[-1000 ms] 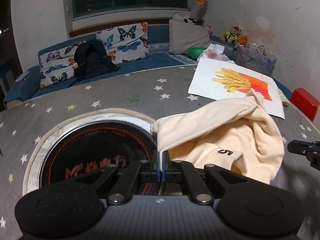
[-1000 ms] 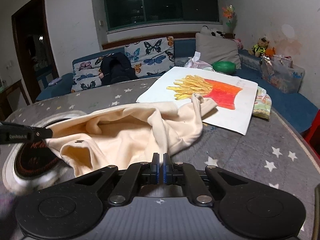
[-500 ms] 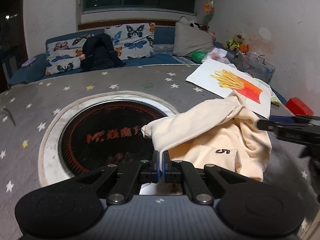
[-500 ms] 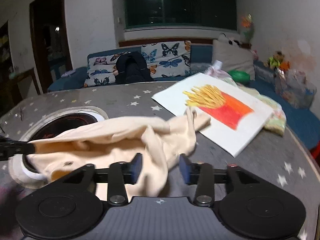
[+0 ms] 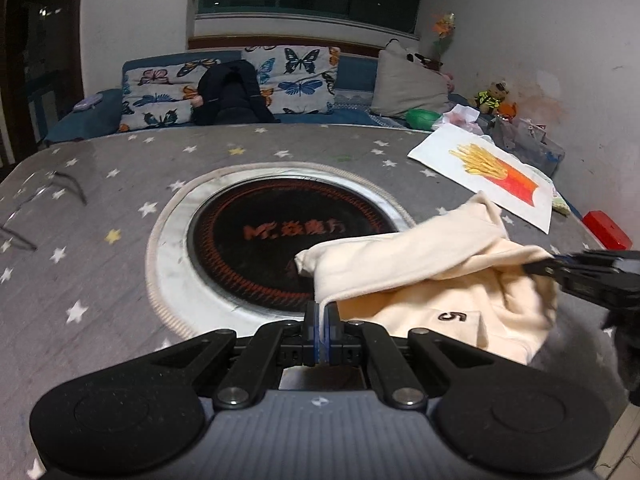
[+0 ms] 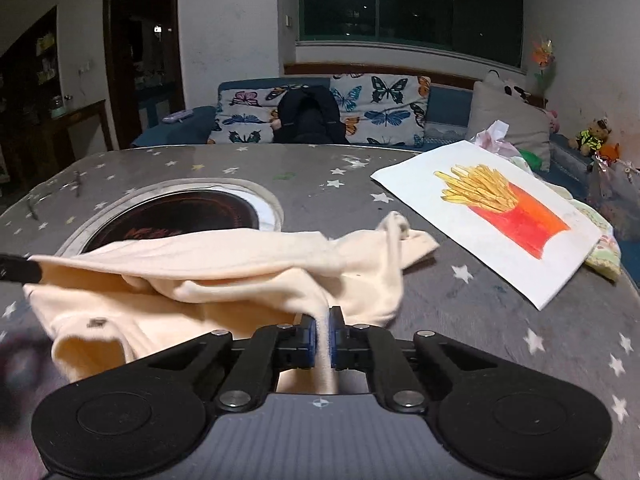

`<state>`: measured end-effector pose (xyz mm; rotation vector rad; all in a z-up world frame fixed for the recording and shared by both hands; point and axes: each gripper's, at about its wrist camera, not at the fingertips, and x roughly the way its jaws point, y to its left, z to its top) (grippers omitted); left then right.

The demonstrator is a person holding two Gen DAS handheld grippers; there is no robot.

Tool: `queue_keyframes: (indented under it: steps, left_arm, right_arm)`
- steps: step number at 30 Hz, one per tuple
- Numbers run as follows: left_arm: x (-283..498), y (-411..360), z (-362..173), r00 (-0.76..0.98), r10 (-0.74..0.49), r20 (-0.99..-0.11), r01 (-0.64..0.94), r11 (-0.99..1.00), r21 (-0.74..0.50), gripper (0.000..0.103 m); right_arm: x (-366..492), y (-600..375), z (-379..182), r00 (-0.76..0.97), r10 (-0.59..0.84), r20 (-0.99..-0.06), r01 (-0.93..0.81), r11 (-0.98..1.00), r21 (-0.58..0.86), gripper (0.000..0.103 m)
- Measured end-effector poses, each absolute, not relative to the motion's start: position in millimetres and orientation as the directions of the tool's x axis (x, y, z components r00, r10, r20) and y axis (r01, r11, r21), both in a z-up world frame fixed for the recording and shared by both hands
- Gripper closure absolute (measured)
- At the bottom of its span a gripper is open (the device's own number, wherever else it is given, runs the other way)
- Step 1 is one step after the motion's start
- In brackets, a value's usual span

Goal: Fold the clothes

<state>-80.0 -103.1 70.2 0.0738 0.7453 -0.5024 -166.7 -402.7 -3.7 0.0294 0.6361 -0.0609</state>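
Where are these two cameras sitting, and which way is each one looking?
Left wrist: rides the left tool, facing the butterfly-cushioned sofa; its closed fingers pinch the cream fabric garment; the right tool enters at right.
Right wrist: rides the right tool, facing the same way, clamped on the garment.
Shared: garment, french-fries drawing, round black cooktop, grey star-patterned tablecloth.

We are in a home living room: behind the star-patterned table (image 6: pixel 500 320) stand a sofa (image 6: pixel 448 108) with butterfly cushions (image 6: pixel 380 108) and soft toys (image 6: pixel 592 138).
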Motion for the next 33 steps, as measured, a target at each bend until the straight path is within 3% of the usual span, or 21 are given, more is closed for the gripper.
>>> queue_keyframes:
  steps: [14,17,22,27,33]
  left_arm:
    - [-110,-72,51,0.58,-0.414,-0.702,0.471,0.873,-0.126,0.1]
    - [-115,-74,53,0.581,-0.416,-0.7,0.494,0.863,-0.103,0.097]
    - [-129,-81,63,0.613,-0.418,-0.67,0.55,0.835,-0.017,0.093]
    - [-142,-91,74,0.634,-0.445,-0.632,0.602,0.797,0.042,0.088]
    - [-151,-131,75,0.582,-0.54,-0.607,0.718,0.693,0.072,0.087]
  right_arm:
    - [-255,-391,-13,0.748,-0.013,-0.663,0.048,0.998,0.034,0.096]
    - [-256,-385,-9,0.755,-0.025,-0.655,0.031,1.0,-0.002,0.093]
    - [-256,-362,5,0.789,-0.051,-0.612,-0.049,0.988,-0.146,0.074]
    - [-253,-345,10,0.807,-0.027,-0.59,-0.124,0.969,-0.213,0.068]
    - [-242,-330,5,0.801,-0.006,-0.599,-0.186,0.948,-0.259,0.068]
